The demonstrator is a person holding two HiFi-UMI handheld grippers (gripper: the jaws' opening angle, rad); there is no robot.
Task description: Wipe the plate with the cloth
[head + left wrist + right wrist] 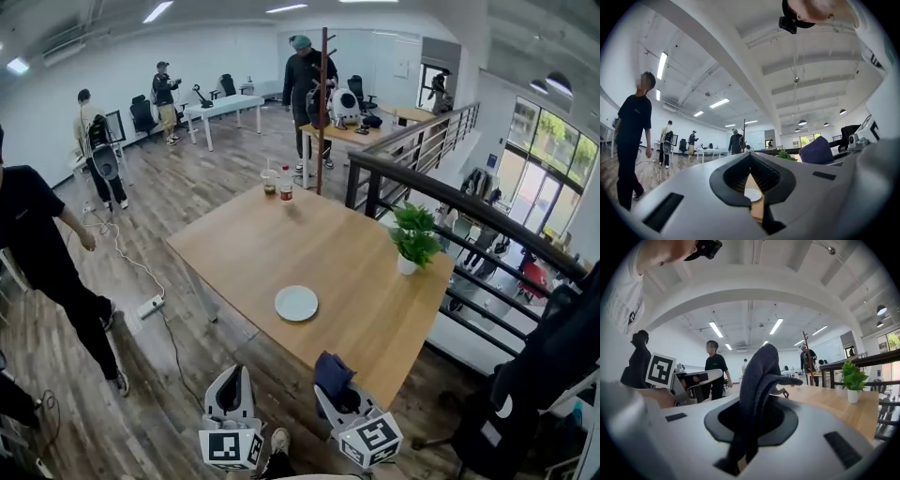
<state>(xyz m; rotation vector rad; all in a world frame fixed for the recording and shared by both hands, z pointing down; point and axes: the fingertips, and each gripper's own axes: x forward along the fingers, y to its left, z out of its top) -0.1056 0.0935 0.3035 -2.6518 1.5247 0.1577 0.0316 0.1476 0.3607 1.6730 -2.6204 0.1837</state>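
Zero wiping done so far. Cloth [333, 372] pinched in right gripper [342, 403], left gripper [233, 380] closed on nothing, both off the table's [375, 314] near edge. Plate [296, 303] sitting mid-table, well apart, not yet touched.

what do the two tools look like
The left tool and right tool match: light grey shells, black-lined openings round the jaws, and on each a white cube with black square markers.
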